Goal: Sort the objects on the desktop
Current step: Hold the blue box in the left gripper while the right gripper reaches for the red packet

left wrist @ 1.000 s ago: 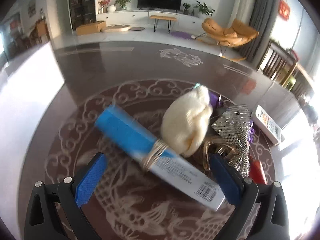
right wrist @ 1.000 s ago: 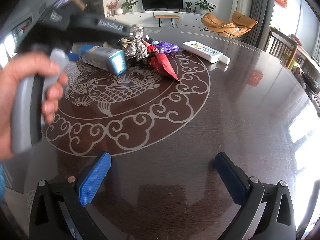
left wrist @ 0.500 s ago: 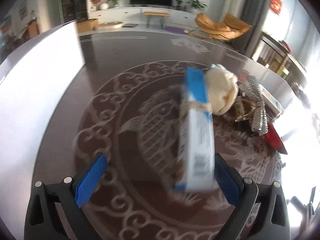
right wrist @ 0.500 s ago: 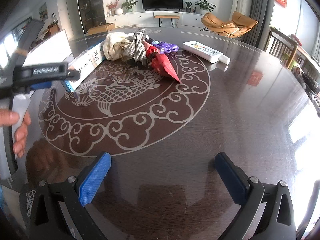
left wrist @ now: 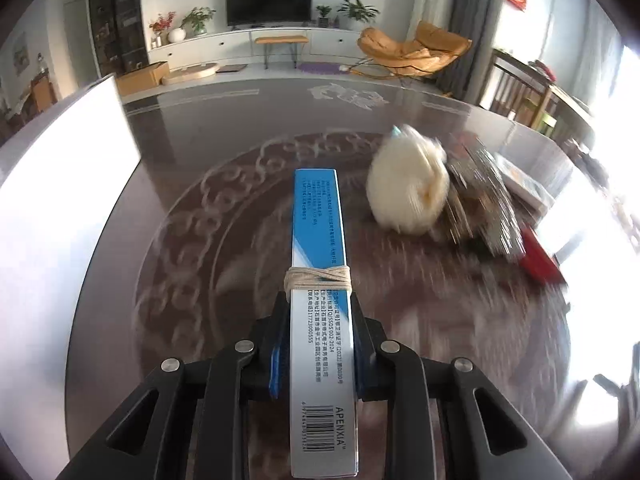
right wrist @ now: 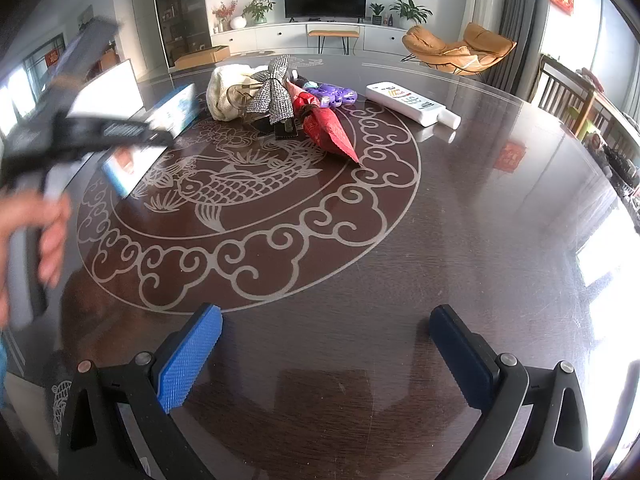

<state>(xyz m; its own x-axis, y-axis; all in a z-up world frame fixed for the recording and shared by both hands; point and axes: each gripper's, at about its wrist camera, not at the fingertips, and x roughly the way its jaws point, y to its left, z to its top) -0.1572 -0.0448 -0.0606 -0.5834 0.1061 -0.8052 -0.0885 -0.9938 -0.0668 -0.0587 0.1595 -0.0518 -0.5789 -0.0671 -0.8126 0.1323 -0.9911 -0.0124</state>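
Note:
A long blue and white box (left wrist: 318, 216) with string wound round its middle lies between the jaws of my left gripper (left wrist: 320, 304). The jaws are closing, and both blue pads press on its sides. In the right wrist view the same box (right wrist: 176, 108) points toward the pile, gripped at its near end by the left gripper (right wrist: 132, 136), which a person's hand (right wrist: 36, 220) holds. My right gripper (right wrist: 326, 314) stands open over bare table, nothing between its fingers.
On the dark round table (right wrist: 480, 220) lies a pile: a cream cloth bundle (right wrist: 224, 88), a silver glitter bow (right wrist: 274, 88), a red pouch (right wrist: 328, 132), a purple item (right wrist: 332, 94). A white tube (right wrist: 412, 104) lies beyond. A white panel (left wrist: 60, 184) stands at the left.
The left gripper has swung round in line with the box and shut on its near end; before, its jaws stood wide apart. The right gripper has not moved.

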